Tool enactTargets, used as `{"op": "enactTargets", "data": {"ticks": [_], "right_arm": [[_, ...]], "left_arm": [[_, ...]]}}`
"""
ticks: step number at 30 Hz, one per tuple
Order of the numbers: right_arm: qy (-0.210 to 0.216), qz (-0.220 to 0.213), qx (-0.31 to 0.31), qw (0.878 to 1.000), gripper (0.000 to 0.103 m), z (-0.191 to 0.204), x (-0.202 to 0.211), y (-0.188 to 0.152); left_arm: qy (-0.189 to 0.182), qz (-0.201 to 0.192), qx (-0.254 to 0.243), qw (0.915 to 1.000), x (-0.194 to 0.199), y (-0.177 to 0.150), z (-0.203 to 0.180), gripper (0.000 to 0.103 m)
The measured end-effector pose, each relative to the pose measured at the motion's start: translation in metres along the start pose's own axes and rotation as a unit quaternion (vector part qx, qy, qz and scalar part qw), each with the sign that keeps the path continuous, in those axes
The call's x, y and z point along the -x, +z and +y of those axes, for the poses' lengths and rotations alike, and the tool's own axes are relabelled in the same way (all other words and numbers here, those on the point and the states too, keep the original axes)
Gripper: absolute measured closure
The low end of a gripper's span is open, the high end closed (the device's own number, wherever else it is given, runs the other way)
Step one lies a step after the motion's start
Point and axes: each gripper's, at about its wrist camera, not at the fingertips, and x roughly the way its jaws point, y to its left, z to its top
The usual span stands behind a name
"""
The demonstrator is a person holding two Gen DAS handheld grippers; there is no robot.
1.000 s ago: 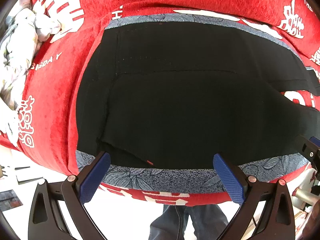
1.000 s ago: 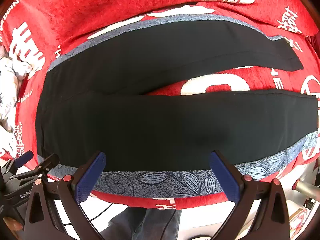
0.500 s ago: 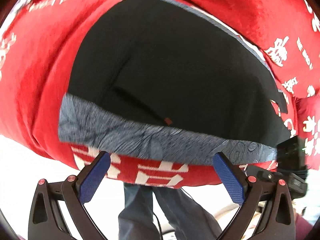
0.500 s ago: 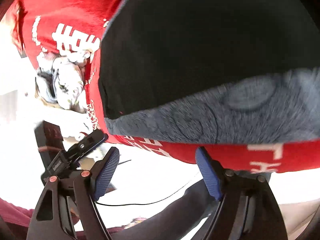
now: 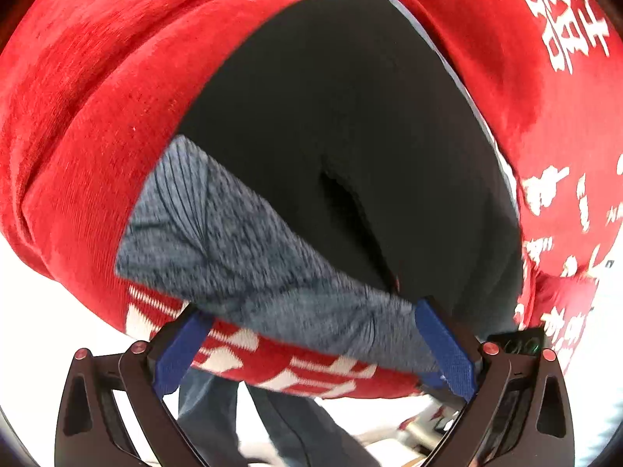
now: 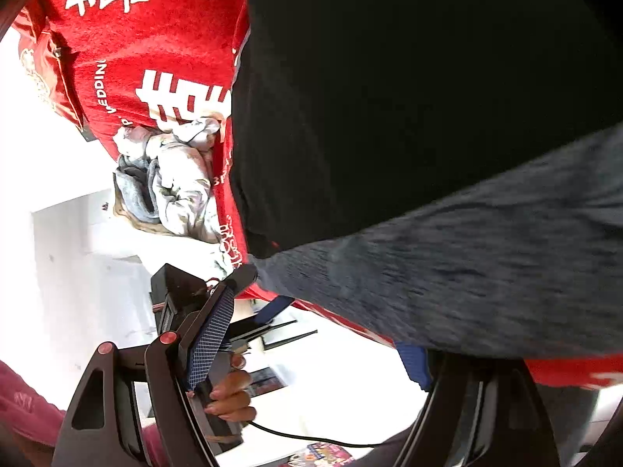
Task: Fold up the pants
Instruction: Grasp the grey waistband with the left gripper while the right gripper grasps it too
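Observation:
Black pants [image 5: 350,136] lie flat on a grey-blue leaf-patterned cloth [image 5: 253,249] over a red blanket [image 5: 97,116] with white characters. My left gripper [image 5: 311,346] is open at the near edge, its blue pads [image 5: 183,346] spread across the hem of the cloth and blanket, a short way from the pants. In the right wrist view the pants [image 6: 409,97] fill the upper right. My right gripper [image 6: 311,350] is open at the same near edge; its right finger is partly hidden under the grey cloth [image 6: 486,253]. Nothing is pinched between either pair of pads.
A heap of crumpled pale clothes [image 6: 171,186] lies at the blanket's end. The left gripper's body [image 6: 183,295] and the person's hand [image 6: 229,389] holding it are close beside my right gripper. The person's jeans [image 5: 218,408] stand below the blanket [image 6: 136,39] edge. White floor lies beyond.
Both grippers have come down to the near edge and rolled, so the pants now look tilted. The right gripper's jaws narrowed a little. The two grippers are now closer together.

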Motion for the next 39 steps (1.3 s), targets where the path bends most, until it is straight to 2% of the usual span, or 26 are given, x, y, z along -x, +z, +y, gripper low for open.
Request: {"op": "enactTargets", "data": {"ticks": [2, 3, 4, 6, 8, 9, 11, 12, 14, 15, 16, 17, 18, 19, 20, 21, 22, 25, 26, 27, 28, 30, 33, 36, 39], "right_arm": [[0.001, 0.002, -0.014, 1.000, 0.024, 0.000, -0.005, -0.001], [-0.003, 0.001, -0.029, 1.000, 0.031, 0.000, -0.006, -0.001], [-0.011, 0.000, -0.046, 0.999, 0.040, -0.001, -0.006, -0.001], [-0.032, -0.007, -0.075, 0.997, 0.097, -0.004, 0.001, -0.001], [-0.053, -0.019, -0.063, 0.996, 0.097, 0.004, 0.010, 0.001], [-0.068, -0.020, -0.032, 0.997, 0.097, 0.015, 0.011, 0.001], [-0.124, 0.000, 0.030, 0.992, 0.097, 0.028, 0.001, -0.006], [-0.137, 0.012, 0.030, 0.990, 0.097, 0.023, -0.004, -0.009], [-0.128, 0.013, -0.001, 0.992, 0.097, 0.009, -0.006, -0.013], [-0.116, 0.006, -0.008, 0.993, 0.093, 0.007, -0.002, -0.013], [-0.112, -0.004, -0.010, 0.994, 0.091, 0.008, 0.004, -0.012], [-0.117, -0.011, -0.006, 0.993, 0.087, 0.009, 0.009, -0.011], [-0.117, -0.019, -0.005, 0.993, 0.080, 0.008, 0.020, -0.010], [-0.114, -0.024, -0.007, 0.993, 0.067, 0.004, 0.029, -0.010], [-0.115, -0.034, -0.014, 0.993, 0.059, -0.001, 0.039, -0.009], [-0.116, -0.048, -0.024, 0.992, 0.054, -0.007, 0.051, -0.009], [-0.104, -0.062, -0.033, 0.992, 0.054, -0.012, 0.060, -0.010], [-0.051, -0.094, -0.096, 0.990, 0.057, -0.034, 0.075, -0.012], [-0.027, -0.102, -0.128, 0.986, 0.063, -0.044, 0.078, -0.013], [-0.016, -0.107, -0.156, 0.982, 0.093, -0.049, 0.077, -0.013], [-0.015, -0.112, -0.176, 0.978, 0.098, -0.053, 0.078, -0.014], [-0.027, -0.120, -0.171, 0.978, 0.098, -0.043, 0.083, -0.017], [-0.052, -0.115, -0.113, 0.986, 0.098, -0.004, 0.093, -0.011], [-0.068, -0.114, -0.043, 0.990, 0.098, 0.040, 0.108, 0.013], [-0.080, -0.114, 0.018, 0.990, 0.098, 0.079, 0.109, 0.049]], "left_arm": [[-0.004, -0.005, 0.016, 0.9999, 0.002, 0.000, 0.002, 0.000], [0.000, -0.010, 0.019, 0.9998, 0.004, -0.001, 0.001, 0.002], [0.015, -0.013, 0.017, 0.9997, 0.005, -0.002, 0.000, 0.013], [0.032, -0.016, 0.002, 0.9993, 0.010, -0.003, -0.001, 0.032], [0.017, -0.014, -0.016, 0.9996, 0.016, -0.005, 0.000, 0.066], [0.005, -0.009, -0.020, 0.9998, 0.015, -0.005, 0.002, 0.068], [0.003, -0.010, -0.023, 0.9997, 0.014, -0.005, 0.007, 0.068], [0.004, -0.013, -0.024, 0.9996, 0.015, -0.006, 0.007, 0.068], [0.009, -0.012, -0.028, 0.9995, 0.020, -0.005, 0.003, 0.068], [0.015, -0.010, -0.030, 0.9994, 0.020, -0.005, 0.003, 0.067], [0.013, -0.007, -0.031, 0.9994, 0.017, -0.005, -0.001, 0.060], [0.007, -0.005, -0.031, 0.9995, 0.013, -0.004, -0.005, 0.054], [0.006, -0.004, -0.033, 0.9994, 0.012, -0.004, -0.005, 0.053], [0.009, -0.003, -0.035, 0.9994, 0.012, -0.003, -0.008, 0.053], [0.010, -0.002, -0.037, 0.9993, 0.012, -0.003, -0.008, 0.053], [0.011, -0.001, -0.038, 0.9992, 0.012, -0.002, -0.007, 0.053], [0.012, -0.001, -0.039, 0.9992, 0.011, -0.002, -0.010, 0.053], [0.019, 0.000, -0.046, 0.9988, 0.010, -0.002, -0.011, 0.056], [0.026, 0.000, -0.049, 0.9985, 0.011, -0.003, -0.011, 0.066], [0.033, 0.002, -0.051, 0.9982, 0.012, -0.002, -0.011, 0.069], [0.030, 0.003, -0.047, 0.9985, 0.013, -0.001, -0.014, 0.074], [0.026, 0.003, -0.045, 0.9986, 0.023, 0.001, -0.018, 0.075], [0.024, -0.007, -0.063, 0.9977, 0.041, 0.005, -0.033, 0.075], [0.008, -0.019, -0.074, 0.9970, 0.059, 0.013, -0.050, 0.075], [-0.003, -0.049, -0.097, 0.9941, 0.075, 0.035, -0.081, 0.075]]}}
